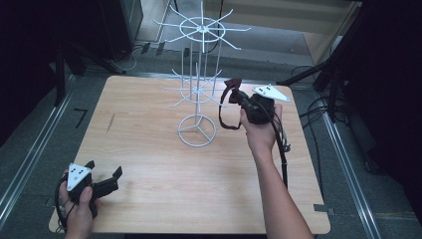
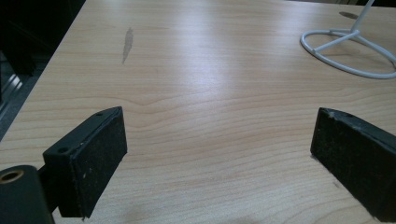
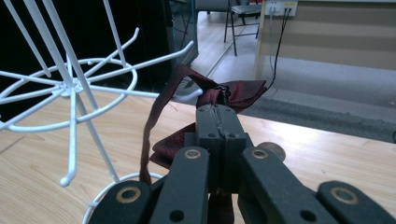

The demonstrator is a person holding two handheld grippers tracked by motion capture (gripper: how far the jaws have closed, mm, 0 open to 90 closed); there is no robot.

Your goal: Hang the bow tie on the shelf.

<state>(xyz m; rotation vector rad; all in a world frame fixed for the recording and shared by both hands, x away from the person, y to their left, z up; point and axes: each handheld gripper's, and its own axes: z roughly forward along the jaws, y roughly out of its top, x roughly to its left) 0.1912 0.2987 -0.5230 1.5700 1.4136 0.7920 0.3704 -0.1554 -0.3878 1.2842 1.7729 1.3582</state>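
Purpose: Since the dark red fabric bow tie with its thin strap loop (image 3: 233,93) is pinched at its knot, the loop is left hanging free, apparently so it can be hooked over a prong of the white wire two-tier display stand (image 1: 198,89).
Bow tie: held above the light wooden table (image 1: 149,149), just beside the stand's lower tier at its 3 o'clock.
Right gripper (image 1: 233,94): jaws closed tight on the bow tie; raised and aimed toward the stand by an extended forearm.
Left gripper (image 1: 103,175): jaws spread wide, nothing between them; rested low at the table's 7 o'clock corner, kept out of the way.
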